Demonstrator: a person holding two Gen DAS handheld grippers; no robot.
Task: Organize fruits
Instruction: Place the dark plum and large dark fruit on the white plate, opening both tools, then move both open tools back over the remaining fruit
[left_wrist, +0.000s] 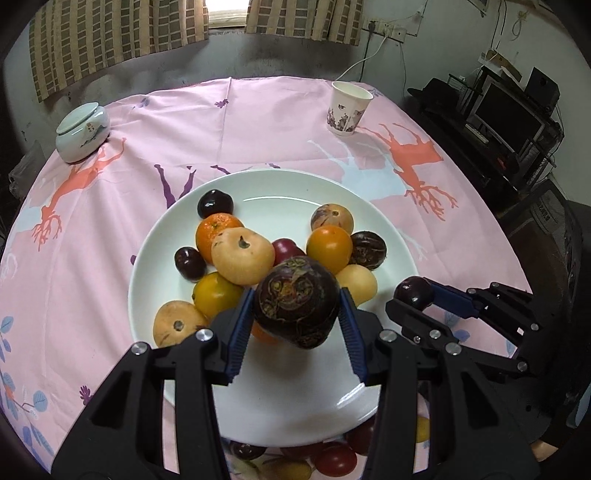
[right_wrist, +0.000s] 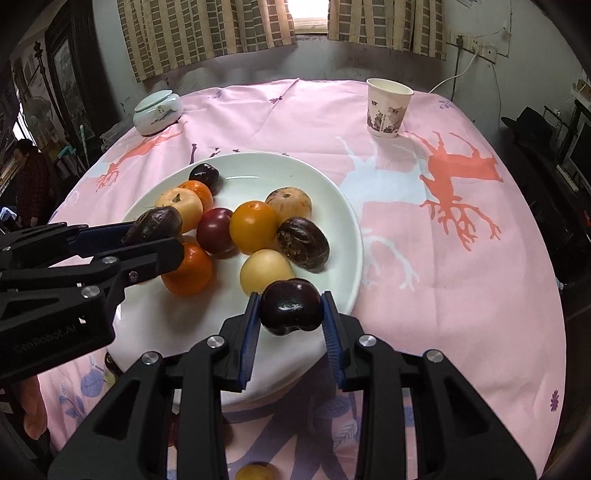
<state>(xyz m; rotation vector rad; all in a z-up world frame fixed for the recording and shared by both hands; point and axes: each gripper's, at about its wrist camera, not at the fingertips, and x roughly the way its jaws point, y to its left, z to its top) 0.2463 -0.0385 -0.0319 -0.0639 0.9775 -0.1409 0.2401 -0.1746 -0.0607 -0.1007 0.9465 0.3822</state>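
While both grippers hang over the near side of the white plate (left_wrist: 373, 229), each has a fruit clamped between its pads. My left gripper (left_wrist: 295, 317) is closed partway on a large dark, mottled fruit (left_wrist: 297, 306), the jaws standing moderately wide because the fruit is broad. My right gripper (right_wrist: 290, 314) is closed narrower on a small dark plum (right_wrist: 290, 308), which sits just above the plate's near rim.

Plate contents: oranges, pale yellow-brown fruits and more dark ones, heaped toward the centre and the far-left part of the plate; the near part is bare. A few loose fruits lie on the pink cloth (right_wrist: 424, 258) just off the plate's near edge, mostly hidden under my grippers.

Judgement: step in hand is setting both fruits down on the plate. To do it well, I should lower each onto the bare near part, not onto the heap, since round fruit may roll. Release the plum well inside the rim. Open slowly, one hand at a time, and keep the two grippers apart.
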